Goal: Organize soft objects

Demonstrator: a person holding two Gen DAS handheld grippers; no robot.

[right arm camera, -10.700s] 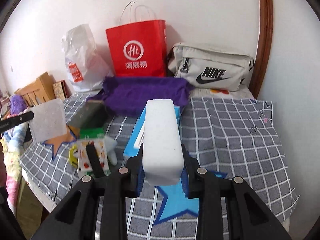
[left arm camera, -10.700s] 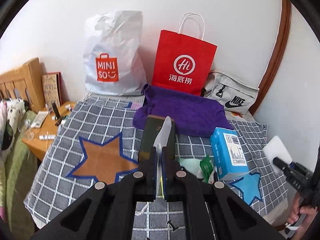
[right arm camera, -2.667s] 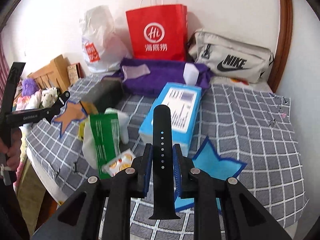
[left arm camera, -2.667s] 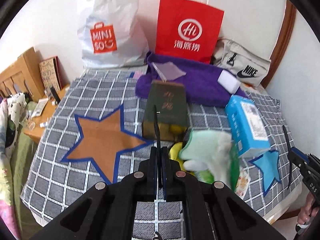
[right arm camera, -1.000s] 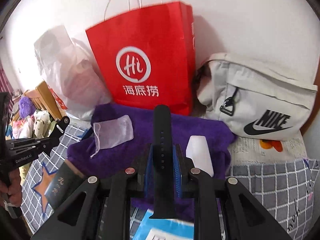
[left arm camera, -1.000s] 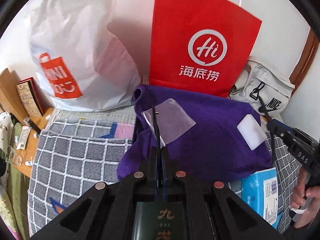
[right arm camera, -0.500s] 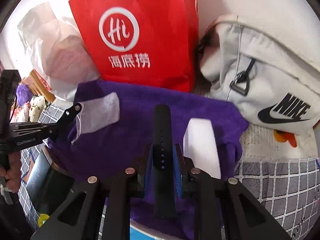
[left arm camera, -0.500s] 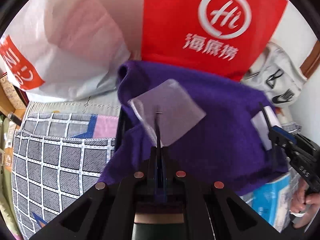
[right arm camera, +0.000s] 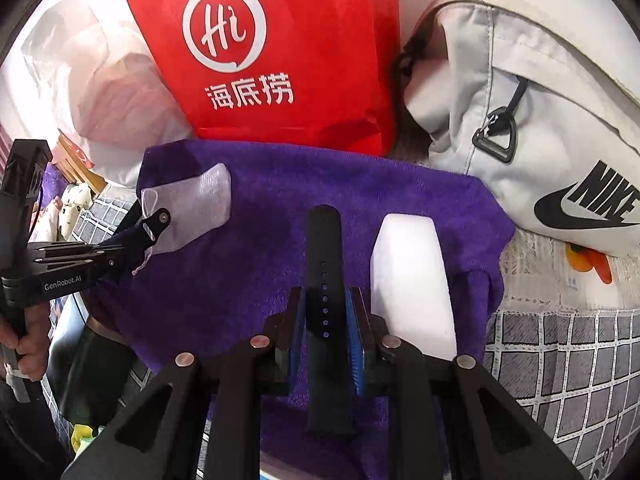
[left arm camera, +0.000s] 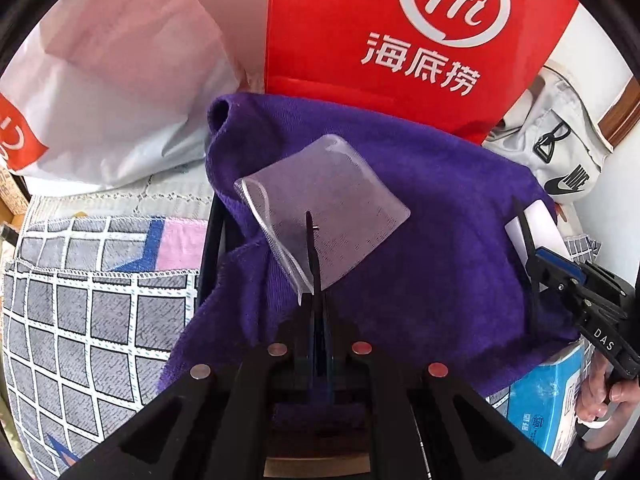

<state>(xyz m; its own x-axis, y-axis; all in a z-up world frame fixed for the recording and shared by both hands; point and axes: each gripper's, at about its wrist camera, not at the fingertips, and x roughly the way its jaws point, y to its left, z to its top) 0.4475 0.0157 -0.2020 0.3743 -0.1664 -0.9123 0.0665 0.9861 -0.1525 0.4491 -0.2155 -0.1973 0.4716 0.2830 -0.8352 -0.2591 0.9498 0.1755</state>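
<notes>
A purple towel [left arm camera: 440, 240] lies on the bed against a red paper bag; it also shows in the right wrist view [right arm camera: 260, 240]. On it rest a clear soft pad [left arm camera: 324, 216], also seen in the right wrist view [right arm camera: 196, 204], and a white sponge block [right arm camera: 412, 276]. My left gripper [left arm camera: 316, 312] is shut on a thin black strap piece [left arm camera: 312, 252] that stands on edge just over the clear pad. My right gripper [right arm camera: 324, 312] is shut on a black watch strap [right arm camera: 324, 280], held above the towel between pad and sponge.
A red paper bag [left arm camera: 420, 36] and a white plastic bag [left arm camera: 112, 80] stand behind the towel. A grey Nike bag [right arm camera: 540, 112] lies to the right. A blue box [left arm camera: 540, 404] and a dark box [right arm camera: 88, 360] sit in front on the checked bedcover [left arm camera: 80, 320].
Both grippers have moved forward and lower toward the purple towel, each still shut on its black strap. The pad and sponge look larger and nearer.
</notes>
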